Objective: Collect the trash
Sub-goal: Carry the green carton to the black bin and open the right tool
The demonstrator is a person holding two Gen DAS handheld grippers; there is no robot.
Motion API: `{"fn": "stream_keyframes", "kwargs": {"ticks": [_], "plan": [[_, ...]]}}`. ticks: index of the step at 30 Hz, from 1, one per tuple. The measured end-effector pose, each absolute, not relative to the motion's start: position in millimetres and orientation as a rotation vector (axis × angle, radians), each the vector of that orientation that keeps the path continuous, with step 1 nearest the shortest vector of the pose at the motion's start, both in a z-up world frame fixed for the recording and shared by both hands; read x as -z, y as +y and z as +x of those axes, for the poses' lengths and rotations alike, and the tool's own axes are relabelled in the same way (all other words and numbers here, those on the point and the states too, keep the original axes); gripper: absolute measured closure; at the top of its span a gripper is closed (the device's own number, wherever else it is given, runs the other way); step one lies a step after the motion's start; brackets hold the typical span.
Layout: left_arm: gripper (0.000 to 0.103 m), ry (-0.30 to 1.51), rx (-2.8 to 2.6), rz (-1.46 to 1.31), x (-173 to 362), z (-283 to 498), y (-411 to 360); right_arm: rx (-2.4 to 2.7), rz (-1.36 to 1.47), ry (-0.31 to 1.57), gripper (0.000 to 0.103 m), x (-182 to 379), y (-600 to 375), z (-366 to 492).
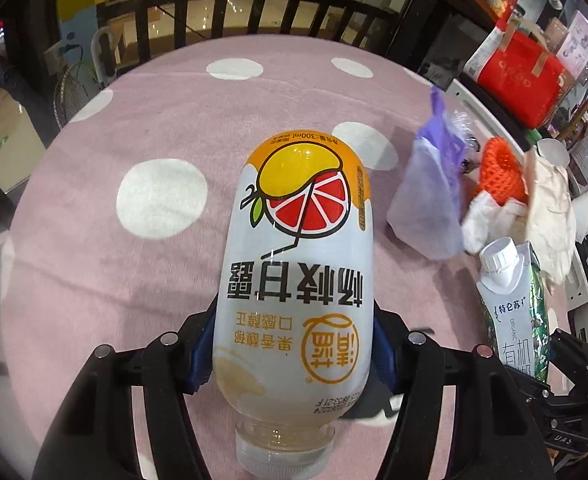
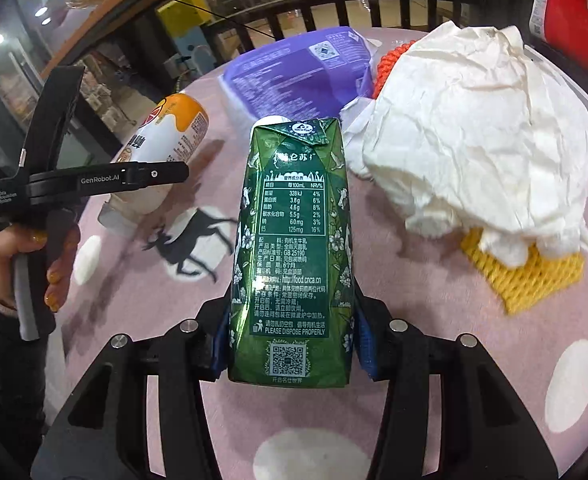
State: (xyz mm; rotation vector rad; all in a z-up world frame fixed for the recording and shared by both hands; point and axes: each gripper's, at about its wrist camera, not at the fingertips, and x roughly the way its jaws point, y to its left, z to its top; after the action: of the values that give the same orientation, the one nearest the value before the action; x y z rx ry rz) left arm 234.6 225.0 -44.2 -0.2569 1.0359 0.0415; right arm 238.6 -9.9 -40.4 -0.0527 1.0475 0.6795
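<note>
A plastic drink bottle (image 1: 294, 240) with a grapefruit label lies on the pink dotted cloth (image 1: 114, 280), cap toward the camera. My left gripper (image 1: 294, 344) is shut on it, blue pads (image 1: 200, 356) pressing its sides near the neck. A green milk carton (image 2: 290, 240) points away from the right wrist camera. My right gripper (image 2: 290, 340) is shut on its lower half. The carton (image 1: 510, 300) also shows at the right of the left wrist view. The bottle (image 2: 162, 148) appears at the left of the right wrist view, with a person's hand (image 2: 26, 248) on the left gripper's handle.
A purple wrapper (image 2: 294, 76), crumpled white paper (image 2: 478, 140), an orange foam net (image 1: 498, 172) and a yellow foam net (image 2: 526, 272) lie on the cloth beyond the carton. A red bag (image 1: 522, 76) stands past the table's right edge. A dark railing (image 1: 234, 12) runs behind.
</note>
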Motion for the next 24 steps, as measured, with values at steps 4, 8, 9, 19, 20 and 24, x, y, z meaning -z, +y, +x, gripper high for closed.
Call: {"fn": "stream_keyframes", "kwargs": {"ticks": [4, 8, 9, 19, 20, 24], "plan": [[0.042, 0.965, -0.045, -0.250, 34, 204, 210, -0.712, -0.067, 1.001, 0.054, 34, -23, 210], [0.042, 0.912, -0.014, -0.251, 26, 179, 189, -0.740, -0.079, 0.958, 0.054, 26, -36, 186], [0.042, 0.897, -0.006, -0.248, 25, 174, 183, -0.741, -0.079, 0.947, 0.054, 24, -41, 180], [0.042, 0.806, 0.174, -0.213, 11, 139, 98, -0.574, 0.017, 0.874, 0.054, 7, -157, 147], [0.042, 0.801, 0.194, -0.209, 9, 138, 90, -0.544, 0.033, 0.873, 0.054, 6, -168, 148], [0.042, 0.787, 0.272, -0.198, 5, 137, 60, -0.393, 0.109, 0.855, 0.054, 2, -235, 149]]}}
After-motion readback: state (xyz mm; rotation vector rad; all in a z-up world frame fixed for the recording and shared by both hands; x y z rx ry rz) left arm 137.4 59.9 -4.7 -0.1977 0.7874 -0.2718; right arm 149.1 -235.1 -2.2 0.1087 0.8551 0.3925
